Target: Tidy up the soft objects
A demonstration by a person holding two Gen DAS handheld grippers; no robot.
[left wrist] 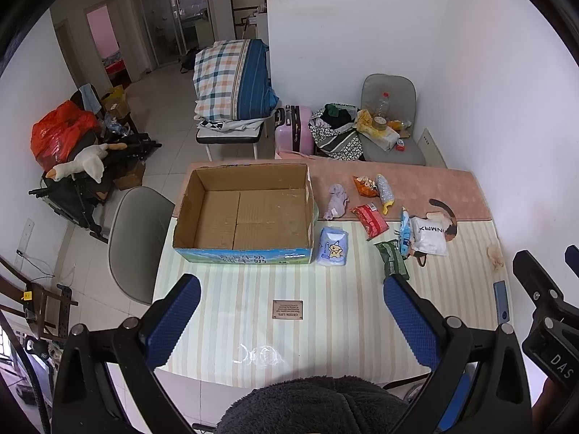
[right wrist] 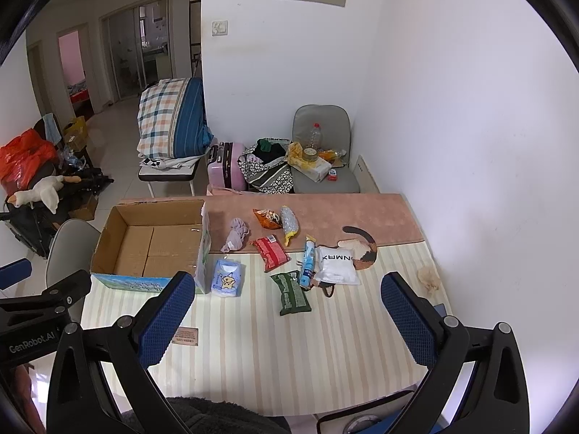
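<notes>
An open, empty cardboard box (left wrist: 246, 213) (right wrist: 152, 242) stands on the table's left half. To its right lie several soft packs: a blue tissue pack (left wrist: 333, 246) (right wrist: 227, 277), a lilac cloth (left wrist: 336, 200) (right wrist: 236, 238), a red pack (left wrist: 370, 220) (right wrist: 272, 252), an orange snack bag (left wrist: 364, 185) (right wrist: 267, 218), a green pack (left wrist: 391, 257) (right wrist: 292, 292) and a white pouch (left wrist: 430, 235) (right wrist: 336, 266). My left gripper (left wrist: 292, 320) is open and empty, above the near table. My right gripper (right wrist: 286, 320) is open and empty, short of the green pack.
The striped table (left wrist: 325, 329) (right wrist: 325, 343) meets a white wall on the right. A grey chair (left wrist: 137, 242) stands left of the table. A crumpled tissue (right wrist: 429, 278) lies near the wall. Beyond the table stand a pink suitcase (left wrist: 292, 128) and a loaded chair (left wrist: 391, 133).
</notes>
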